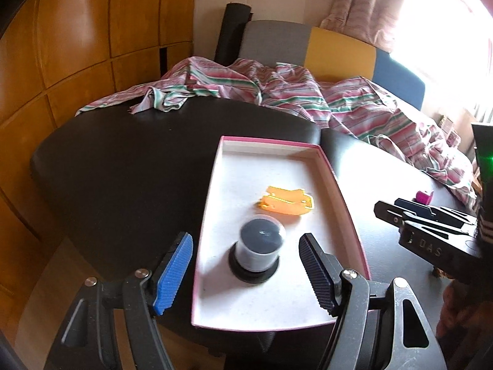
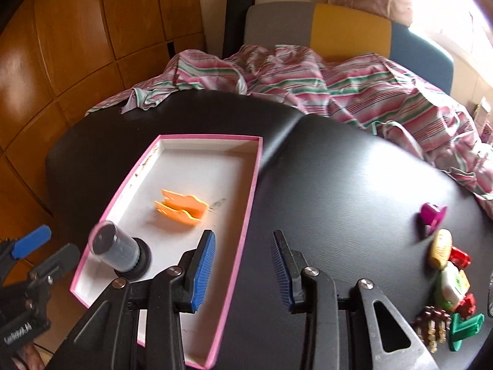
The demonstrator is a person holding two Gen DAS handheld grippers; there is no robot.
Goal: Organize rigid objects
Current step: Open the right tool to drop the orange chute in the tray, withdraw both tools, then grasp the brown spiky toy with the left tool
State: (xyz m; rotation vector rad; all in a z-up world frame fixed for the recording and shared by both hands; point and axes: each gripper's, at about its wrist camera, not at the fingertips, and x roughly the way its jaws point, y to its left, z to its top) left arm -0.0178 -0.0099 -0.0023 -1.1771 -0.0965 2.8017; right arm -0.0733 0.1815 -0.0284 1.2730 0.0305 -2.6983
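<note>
Our left gripper (image 1: 245,273) hangs spread and empty above a dark clear-lidded jar (image 1: 258,248) and an orange plastic clip (image 1: 285,201) inside a pink-rimmed white tray (image 1: 345,191). Our right gripper (image 2: 243,271), slightly apart, grips nothing over the black table (image 2: 339,185). Small colourful toys (image 2: 446,277) cluster at the right.

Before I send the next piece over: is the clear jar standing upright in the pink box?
Upright. The clear jar stands on its black base on the pink box floor beside the orange piece, untouched.
</note>
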